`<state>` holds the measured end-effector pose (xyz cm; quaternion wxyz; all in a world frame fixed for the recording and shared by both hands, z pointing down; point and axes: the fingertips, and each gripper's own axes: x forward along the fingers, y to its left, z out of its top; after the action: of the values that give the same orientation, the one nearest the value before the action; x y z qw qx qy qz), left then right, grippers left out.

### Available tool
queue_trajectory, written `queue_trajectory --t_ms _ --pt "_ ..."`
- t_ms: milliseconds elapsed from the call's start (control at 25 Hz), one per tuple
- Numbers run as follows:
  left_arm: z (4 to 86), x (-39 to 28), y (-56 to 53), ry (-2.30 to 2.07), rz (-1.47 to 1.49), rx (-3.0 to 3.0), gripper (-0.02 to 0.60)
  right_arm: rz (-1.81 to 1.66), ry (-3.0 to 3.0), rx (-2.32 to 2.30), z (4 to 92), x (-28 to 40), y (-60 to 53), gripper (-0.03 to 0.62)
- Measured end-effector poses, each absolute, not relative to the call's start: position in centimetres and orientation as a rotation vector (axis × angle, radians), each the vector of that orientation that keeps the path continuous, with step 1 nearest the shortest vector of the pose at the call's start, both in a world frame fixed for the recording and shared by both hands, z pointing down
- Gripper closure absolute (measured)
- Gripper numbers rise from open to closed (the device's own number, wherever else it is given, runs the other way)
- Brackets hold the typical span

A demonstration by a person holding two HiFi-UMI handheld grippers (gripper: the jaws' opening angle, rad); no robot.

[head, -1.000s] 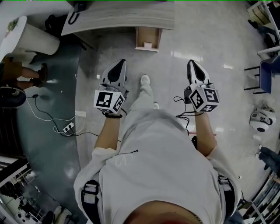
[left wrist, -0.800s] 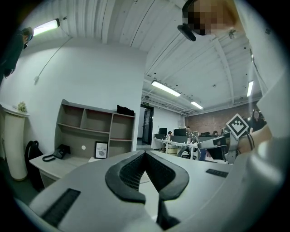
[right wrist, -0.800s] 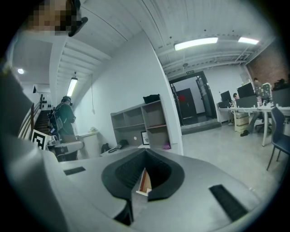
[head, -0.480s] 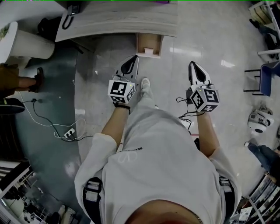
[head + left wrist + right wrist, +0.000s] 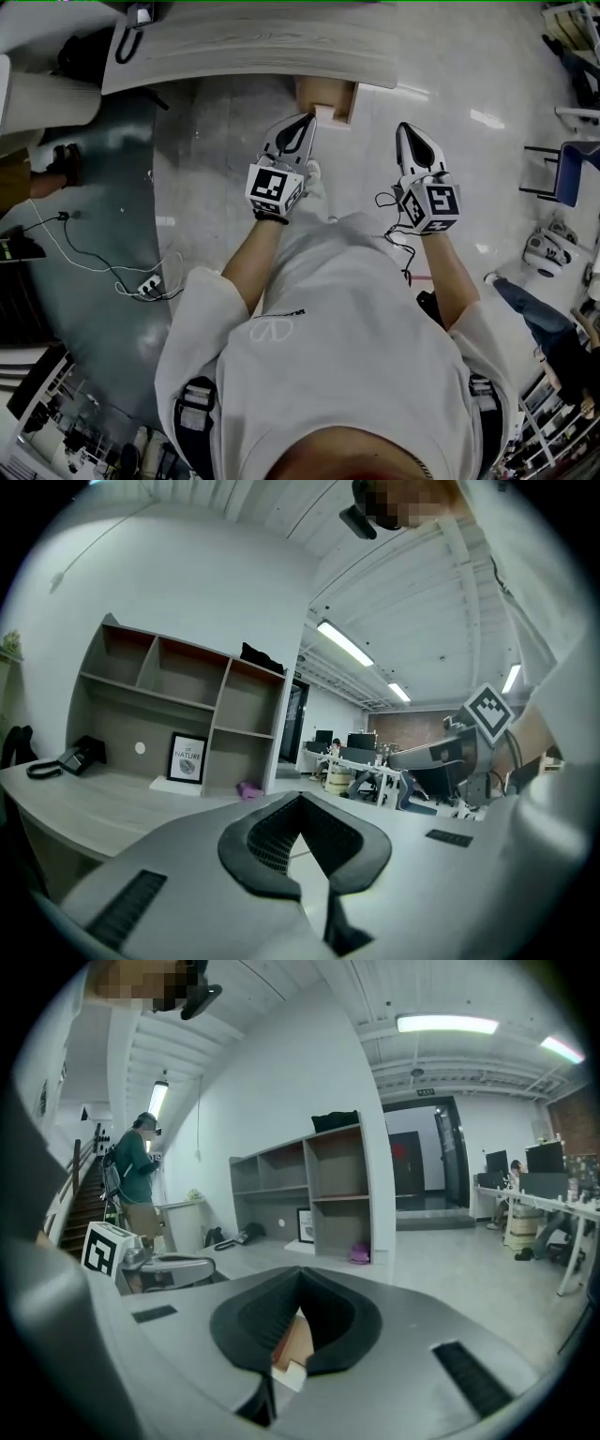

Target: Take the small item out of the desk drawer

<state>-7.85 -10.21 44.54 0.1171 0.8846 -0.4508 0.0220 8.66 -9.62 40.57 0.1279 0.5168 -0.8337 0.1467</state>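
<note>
Holds L gripper (image 5: 306, 120) w/ jaws together, empty, near open drawer (image 5: 334, 96) at 12 o'clock under desk (image 5: 253, 47); holds R gripper (image 5: 404, 129) likewise closed, empty, at 1 o'clock.

Open-plan office — curved desk (image 5: 244, 42), cubby shelving (image 5: 178, 710), monitor workstations (image 5: 361, 744) and ceiling strip lights (image 5: 446, 1024) identify it.
</note>
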Motion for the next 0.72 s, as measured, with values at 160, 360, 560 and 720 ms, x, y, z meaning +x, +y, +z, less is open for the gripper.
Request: queue_trajectory --t_ms 160,360,560,720 --pt "46.0 -8.1 -12.4 -1.303 0.071 2.559 0.583 0.448 -2.403 1.503 42.5 7.3 -11.7 0.592" --pt "48.8 -6.4 -14.3 -1.263 0.095 2.537 0.583 0.470 -2.408 1.464 45.1 6.6 -14.2 0.592" --pt "52.0 -4.7 -16.0 -1.249 0.115 2.499 0.557 0.525 -2.405 1.433 48.4 6.4 -16.6 0.592" --pt "55.2 -3.3 -16.8 -1.270 0.156 2.440 0.521 0.587 -2.403 1.399 51.3 7.2 -17.9 0.592"
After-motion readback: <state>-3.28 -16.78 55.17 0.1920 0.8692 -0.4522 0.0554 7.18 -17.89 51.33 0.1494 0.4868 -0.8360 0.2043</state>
